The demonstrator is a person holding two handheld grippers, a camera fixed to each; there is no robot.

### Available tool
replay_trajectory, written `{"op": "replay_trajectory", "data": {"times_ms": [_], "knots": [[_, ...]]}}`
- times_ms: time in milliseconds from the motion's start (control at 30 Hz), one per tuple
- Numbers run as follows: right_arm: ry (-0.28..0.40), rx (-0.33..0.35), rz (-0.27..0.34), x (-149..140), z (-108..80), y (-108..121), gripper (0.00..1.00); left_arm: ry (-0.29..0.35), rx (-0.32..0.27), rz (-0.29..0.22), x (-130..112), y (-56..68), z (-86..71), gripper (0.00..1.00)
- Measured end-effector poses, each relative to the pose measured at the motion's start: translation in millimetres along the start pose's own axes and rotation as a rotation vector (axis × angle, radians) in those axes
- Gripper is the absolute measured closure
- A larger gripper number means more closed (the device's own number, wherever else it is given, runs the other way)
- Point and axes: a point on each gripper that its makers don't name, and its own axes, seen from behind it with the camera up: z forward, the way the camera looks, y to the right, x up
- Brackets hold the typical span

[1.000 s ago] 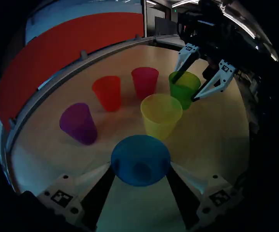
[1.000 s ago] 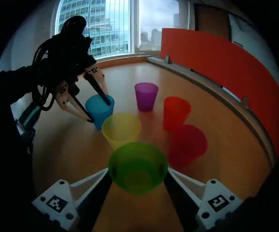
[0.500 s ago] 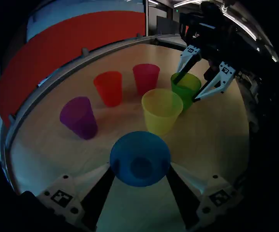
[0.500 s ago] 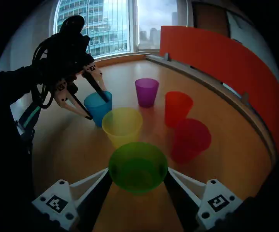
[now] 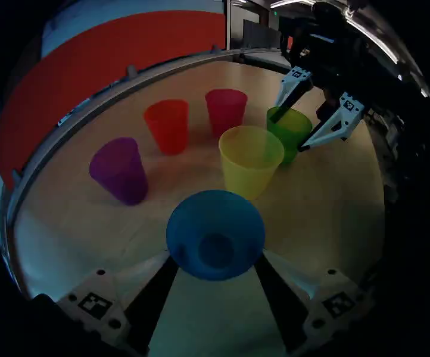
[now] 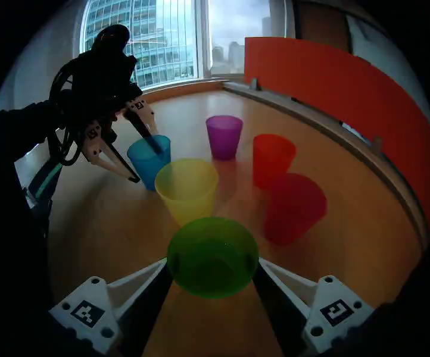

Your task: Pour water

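Our left tongs (image 5: pixel 215 263) are clamped on a translucent blue plastic cup (image 5: pixel 215 235), its open mouth facing the camera. Our right tongs (image 6: pixel 212 266) grip a translucent green plastic cup (image 6: pixel 212 253) the same way. Between them, a yellow plastic cup (image 6: pixel 186 187) stands on the wooden tabletop (image 6: pixel 346 250). Near it stand a purple plastic cup (image 6: pixel 224 135), an orange plastic cup (image 6: pixel 273 157) and a red plastic cup (image 6: pixel 292 205). We cannot tell whether any cup holds water.

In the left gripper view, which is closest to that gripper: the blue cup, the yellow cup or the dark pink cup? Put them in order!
1. blue cup, held in the left gripper, front middle.
2. yellow cup, just behind it, slightly to the right.
3. dark pink cup, farthest back, in the back row.
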Motion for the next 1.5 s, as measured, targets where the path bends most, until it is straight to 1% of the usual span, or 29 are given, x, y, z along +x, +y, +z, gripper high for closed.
{"op": "replay_trajectory", "data": {"times_ms": [400,467,533,767,1067,1500], "knots": [[0.001,-0.007,0.005,-2.8,-0.6,-1.0,0.09,-0.033,0.001,-0.003,-13.8,4.8,1.5,0.14],[0.000,-0.011,0.007,-3.3,-0.8,-0.5,0.06,-0.035,0.001,-0.004,-14.8,5.5,1.3,0.14],[-0.002,-0.016,0.010,-4.2,-1.1,0.5,0.01,-0.036,0.002,-0.007,-15.5,5.5,0.8,0.14],[-0.009,-0.027,0.021,-9.3,-4.2,1.4,0.00,-0.039,0.005,-0.017,-18.8,4.6,-3.6,0.14],[-0.013,-0.051,0.033,-21.6,-17.0,2.6,0.00,-0.037,0.026,-0.035,-26.4,2.0,-15.5,0.14],[-0.002,-0.089,0.056,-38.0,-39.4,0.5,0.00,-0.033,0.071,-0.080,-47.9,-1.3,-31.1,0.14]]}}
